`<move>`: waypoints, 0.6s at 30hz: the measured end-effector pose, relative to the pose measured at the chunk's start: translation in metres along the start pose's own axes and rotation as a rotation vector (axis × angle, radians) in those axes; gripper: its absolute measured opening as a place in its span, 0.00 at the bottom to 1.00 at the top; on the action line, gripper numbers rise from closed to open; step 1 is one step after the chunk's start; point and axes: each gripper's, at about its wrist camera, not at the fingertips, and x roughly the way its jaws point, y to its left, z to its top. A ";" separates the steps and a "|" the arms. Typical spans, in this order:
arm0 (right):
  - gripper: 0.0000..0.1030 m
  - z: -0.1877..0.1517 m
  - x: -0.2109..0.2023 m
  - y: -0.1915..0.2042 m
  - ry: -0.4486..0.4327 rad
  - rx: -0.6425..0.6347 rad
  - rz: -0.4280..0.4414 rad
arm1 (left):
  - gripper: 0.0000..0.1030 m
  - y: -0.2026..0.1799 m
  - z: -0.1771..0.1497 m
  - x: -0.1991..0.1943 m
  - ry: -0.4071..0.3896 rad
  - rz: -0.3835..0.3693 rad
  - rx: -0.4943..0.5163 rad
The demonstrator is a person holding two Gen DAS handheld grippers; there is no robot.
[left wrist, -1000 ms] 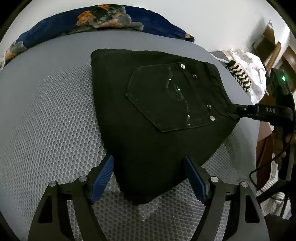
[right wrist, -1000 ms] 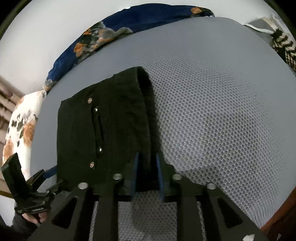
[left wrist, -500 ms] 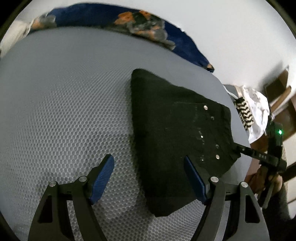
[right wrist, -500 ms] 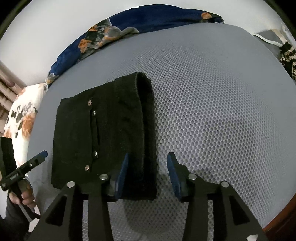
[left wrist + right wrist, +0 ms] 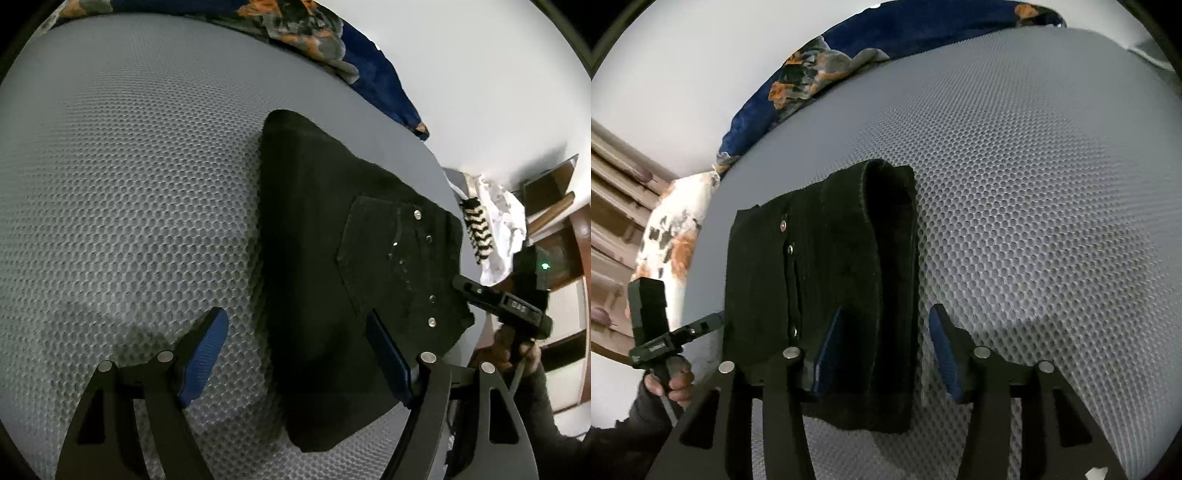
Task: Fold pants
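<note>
Black pants (image 5: 314,280) lie folded into a compact stack on the grey mesh mattress (image 5: 129,206), back pocket w/ metal studs facing up. Left gripper (image 5: 295,354) hangs over the near end of the stack, blue pads (image 5: 201,358) wide apart, nothing pinched; the cloth's edge sits between them but untouched. From the right wrist cam, right gripper (image 5: 882,354) straddles the thick rolled fold of the pants (image 5: 820,280), jaws opening, fabric between them yet the pads stand clear of it. Blue floral blanket (image 5: 820,70) bunched along the far edge by the wall. A hand (image 5: 674,380) grips the left tool's handle, lower left.
</note>
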 end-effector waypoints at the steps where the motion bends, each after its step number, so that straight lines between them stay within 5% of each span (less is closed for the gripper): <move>1: 0.51 0.002 0.002 -0.003 0.006 0.005 0.015 | 0.75 0.001 0.002 0.002 0.010 -0.012 -0.004; 18: 0.47 0.022 0.032 -0.027 0.123 0.053 0.283 | 0.75 0.009 0.029 0.022 0.110 -0.219 -0.063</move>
